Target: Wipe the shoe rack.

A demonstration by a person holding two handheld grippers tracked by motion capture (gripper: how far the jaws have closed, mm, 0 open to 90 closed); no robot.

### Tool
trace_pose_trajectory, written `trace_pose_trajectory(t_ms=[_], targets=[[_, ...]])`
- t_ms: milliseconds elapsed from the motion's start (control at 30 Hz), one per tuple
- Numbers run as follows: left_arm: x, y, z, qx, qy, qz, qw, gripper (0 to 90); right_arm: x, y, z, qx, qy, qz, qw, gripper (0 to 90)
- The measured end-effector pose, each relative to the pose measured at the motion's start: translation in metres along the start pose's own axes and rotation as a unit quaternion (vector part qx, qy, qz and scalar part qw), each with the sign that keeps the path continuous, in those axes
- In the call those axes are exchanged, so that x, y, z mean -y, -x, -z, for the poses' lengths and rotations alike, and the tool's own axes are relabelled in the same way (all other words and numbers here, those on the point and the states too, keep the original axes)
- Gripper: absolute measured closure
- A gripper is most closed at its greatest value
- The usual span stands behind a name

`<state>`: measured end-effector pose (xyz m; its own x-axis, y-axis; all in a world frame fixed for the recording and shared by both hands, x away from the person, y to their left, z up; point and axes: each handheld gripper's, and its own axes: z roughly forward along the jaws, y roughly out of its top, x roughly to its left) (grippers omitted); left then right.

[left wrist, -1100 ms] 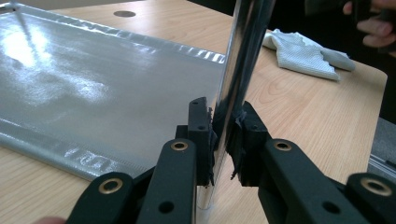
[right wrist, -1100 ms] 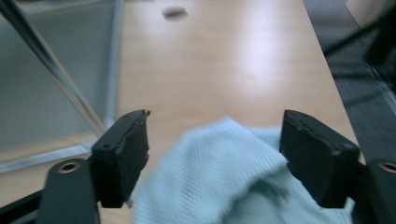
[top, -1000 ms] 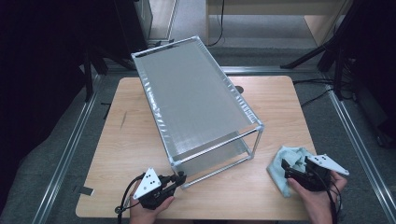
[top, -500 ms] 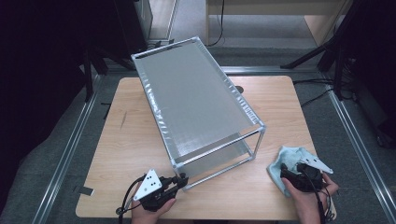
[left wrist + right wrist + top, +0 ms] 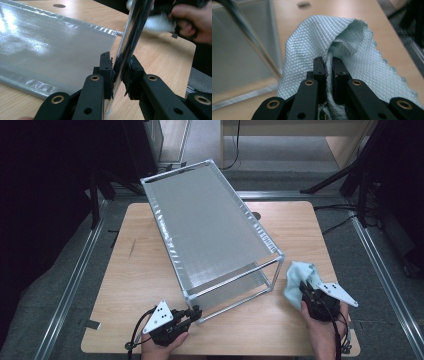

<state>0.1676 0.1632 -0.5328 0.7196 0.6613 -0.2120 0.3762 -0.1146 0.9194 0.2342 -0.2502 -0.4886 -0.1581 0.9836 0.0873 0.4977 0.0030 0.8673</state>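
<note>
The left tool (image 5: 119,75) pinched the near corner post of the metal rack (image 5: 210,232) on the surface (image 5: 135,270), the right tool (image 5: 329,65) had just closed on the blue cloth (image 5: 317,37) beside it, and hard wiping might tip the rack.

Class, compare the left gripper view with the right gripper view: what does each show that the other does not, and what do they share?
Left gripper view: the left gripper shut on a shiny metal post of the rack, with the silvery sheet beside it. Right gripper view: the right gripper shut on a fold of the pale blue cloth, whose diamond weave reads clearly. Shared: the wooden table, the rack's frame and the cloth, which is a blur in the left gripper view.
</note>
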Motion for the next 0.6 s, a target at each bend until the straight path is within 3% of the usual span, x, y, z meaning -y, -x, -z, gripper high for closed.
trace_pose_trajectory(t_ms=[133,233,300,433,500,600], targets=[[0.001,0.001,0.001,-0.003,0.0,-0.001,1.0,78.8,-0.042,-0.025,0.021,-0.026,0.069,0.008,0.9972,84.0],[0.001,0.001,0.002,-0.005,0.001,-0.003,1.0,78.8,-0.073,-0.046,0.037,-0.051,0.124,0.016,0.9909,84.0],[0.002,0.001,0.003,-0.005,0.001,-0.003,1.0,78.9,-0.089,-0.061,0.042,-0.075,0.146,0.027,0.9861,83.9],[0.002,0.001,0.003,-0.005,0.003,-0.001,1.0,78.9,-0.107,-0.088,0.029,-0.11,0.139,0.054,0.9828,83.5],[0.002,0.001,0.003,-0.004,0.003,-0.001,1.0,78.9,-0.109,-0.099,0.015,-0.133,0.102,0.074,0.983,83.2],[0.002,0.001,0.003,-0.004,0.001,-0.003,1.0,78.9,-0.104,-0.104,-0.002,-0.134,0.06,0.08,0.9859,83.4]])
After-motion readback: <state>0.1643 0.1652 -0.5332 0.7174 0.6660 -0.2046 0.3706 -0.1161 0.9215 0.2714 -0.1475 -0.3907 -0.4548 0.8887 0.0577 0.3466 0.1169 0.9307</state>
